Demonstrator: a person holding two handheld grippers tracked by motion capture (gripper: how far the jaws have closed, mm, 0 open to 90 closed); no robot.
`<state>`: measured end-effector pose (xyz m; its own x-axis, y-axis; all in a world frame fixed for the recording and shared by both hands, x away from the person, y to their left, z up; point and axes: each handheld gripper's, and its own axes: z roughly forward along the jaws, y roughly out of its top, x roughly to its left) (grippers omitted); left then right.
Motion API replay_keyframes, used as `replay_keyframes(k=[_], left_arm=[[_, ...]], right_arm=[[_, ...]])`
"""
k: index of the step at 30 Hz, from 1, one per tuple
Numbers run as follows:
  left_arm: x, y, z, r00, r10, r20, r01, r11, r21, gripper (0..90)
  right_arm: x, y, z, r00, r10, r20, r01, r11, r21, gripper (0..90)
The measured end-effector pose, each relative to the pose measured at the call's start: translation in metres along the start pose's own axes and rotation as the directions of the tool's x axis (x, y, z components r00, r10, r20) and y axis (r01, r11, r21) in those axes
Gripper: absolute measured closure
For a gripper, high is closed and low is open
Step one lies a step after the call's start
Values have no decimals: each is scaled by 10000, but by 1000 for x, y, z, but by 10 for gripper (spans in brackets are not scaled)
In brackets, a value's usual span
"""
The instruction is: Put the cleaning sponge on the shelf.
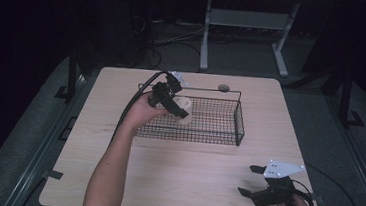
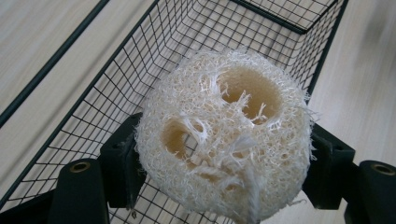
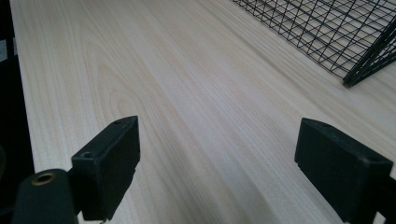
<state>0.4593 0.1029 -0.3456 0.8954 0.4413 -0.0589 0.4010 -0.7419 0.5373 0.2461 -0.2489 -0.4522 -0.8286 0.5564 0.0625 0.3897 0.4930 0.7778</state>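
A pale loofah sponge with two hollow holes sits squeezed between the jaws of my left gripper. In the high view the left gripper holds the loofah over the left end of a black wire basket, just inside its rim. The basket's mesh floor lies under the sponge. My right gripper rests near the table's front right corner, jaws wide apart with bare wood between them; its pads frame only tabletop.
The wooden table has free room in front of the basket. A small grey round object lies behind the basket's far rim. The basket's near corner shows at the upper right of the right gripper view.
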Motion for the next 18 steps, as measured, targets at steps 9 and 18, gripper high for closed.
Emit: replay_keyframes(k=[9, 18], left_arm=[[4, -1, 8, 9999, -84, 65, 83, 9999, 102, 272], [5, -3, 16, 9999, -124, 71, 123, 9998, 170, 272]], right_arm=[[-1, -1, 0, 10000, -23, 8, 23, 10000, -48, 136], [-1, -1, -1, 10000, -63, 45, 64, 10000, -34, 136]])
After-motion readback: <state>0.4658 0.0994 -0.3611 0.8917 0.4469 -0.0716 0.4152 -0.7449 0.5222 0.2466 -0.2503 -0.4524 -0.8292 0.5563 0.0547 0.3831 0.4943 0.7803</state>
